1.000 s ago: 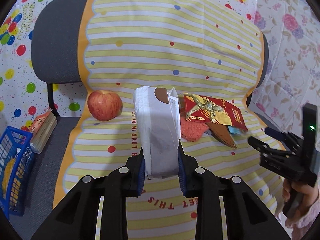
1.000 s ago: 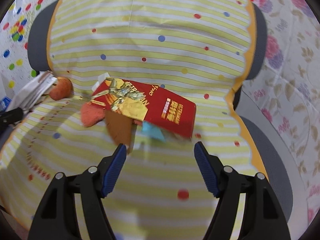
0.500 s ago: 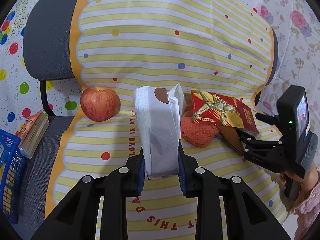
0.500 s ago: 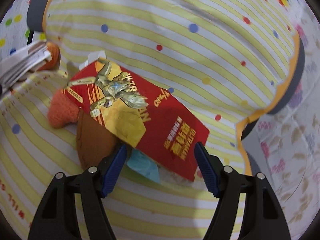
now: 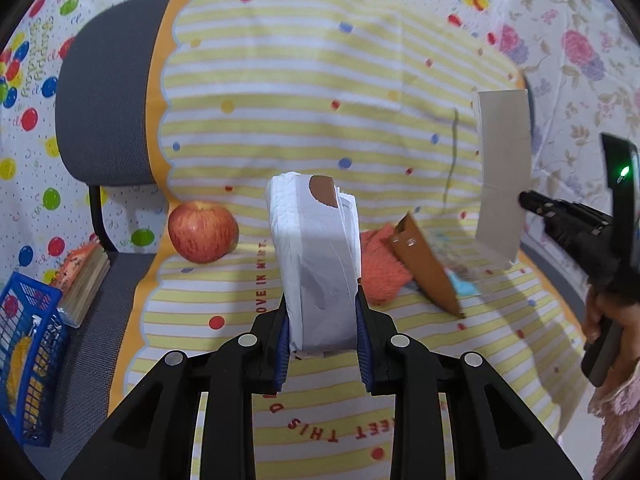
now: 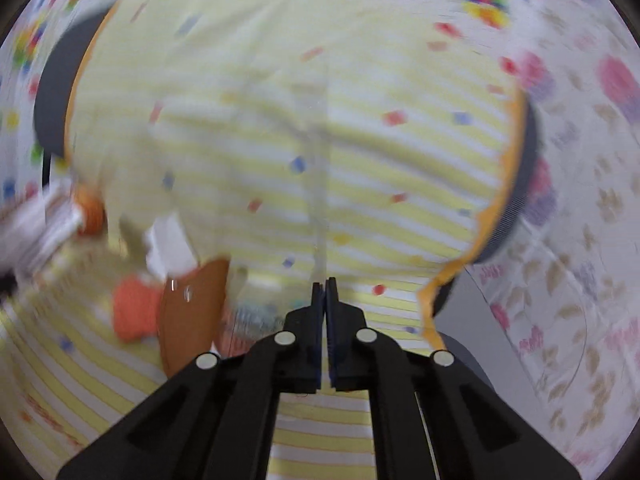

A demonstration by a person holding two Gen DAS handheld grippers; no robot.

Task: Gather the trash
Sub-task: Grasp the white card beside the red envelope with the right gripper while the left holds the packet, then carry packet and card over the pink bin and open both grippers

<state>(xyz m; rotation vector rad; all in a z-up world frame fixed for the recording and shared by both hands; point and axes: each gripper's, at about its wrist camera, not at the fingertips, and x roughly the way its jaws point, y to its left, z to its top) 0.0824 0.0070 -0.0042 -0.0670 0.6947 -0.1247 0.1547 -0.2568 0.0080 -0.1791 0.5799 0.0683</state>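
My left gripper (image 5: 323, 312) is shut on a folded white plastic bag (image 5: 316, 256), held upright above the chair seat. My right gripper (image 6: 323, 285) is shut on the flat card package, seen edge-on as a thin line (image 6: 320, 208). In the left wrist view the package (image 5: 502, 172) shows its white back, lifted off the seat at the right with the right gripper (image 5: 532, 202) on its edge. A brown wrapper (image 5: 428, 264), an orange knitted piece (image 5: 380, 268) and a small blue scrap (image 5: 462, 284) lie on the seat.
A red apple (image 5: 202, 230) sits at the back left of the striped cloth (image 5: 320, 120) that covers the chair. A book (image 5: 82, 280) and a blue basket (image 5: 28, 352) stand at the left. The right wrist view is blurred.
My right gripper has shut on the red card package and lifted it off the seat, turning its white back outward. The left gripper still holds the bag.
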